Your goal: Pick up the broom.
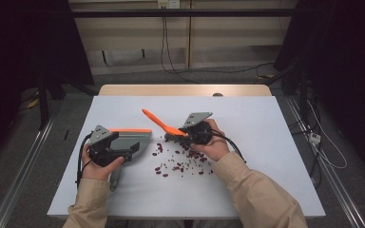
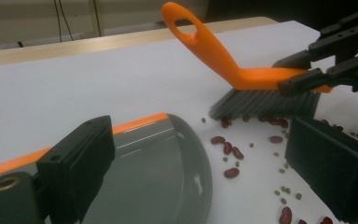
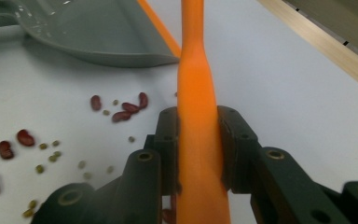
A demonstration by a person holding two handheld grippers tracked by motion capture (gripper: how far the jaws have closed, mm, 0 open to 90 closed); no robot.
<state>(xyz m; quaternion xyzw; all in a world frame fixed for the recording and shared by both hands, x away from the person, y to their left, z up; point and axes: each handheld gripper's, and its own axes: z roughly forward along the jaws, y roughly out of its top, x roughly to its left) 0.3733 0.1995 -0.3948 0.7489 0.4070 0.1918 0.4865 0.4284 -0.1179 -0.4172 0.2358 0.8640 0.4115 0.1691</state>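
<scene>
Your right hand-held gripper [image 1: 186, 133] is clamped on the brush [image 1: 164, 125], its two jaws pressed against either side of the orange back just above the bristles. In the right gripper view the brush [image 3: 198, 140] runs straight up between the jaws, and the handle carries on past them towards the far left of the worktop [image 1: 266, 156]. In the high view that handle slants up and away to the far left, with the looped end well clear of the surface. The bristles [image 2: 261, 103] rest on the worktop at the far edge of the beans [image 1: 183, 161].

The beans, red ones mixed with small green ones, lie scattered between your two hands, mostly just near and left of your right hand-held gripper. A few red ones [image 2: 228, 149] sit close to the dustpan's lip.

Your left hand-held gripper [image 1: 105, 148] is at the dustpan [image 1: 133, 142], which lies flat on the worktop on the left, its orange-edged far side away from you and its curved open lip facing right, towards the beans. In the left gripper view the dustpan [image 2: 168, 172] sits between the jaws, which stand wide apart; whether they grip it you cannot tell from here. The brush and the dustpan are apart, with bare worktop and beans between them.
</scene>
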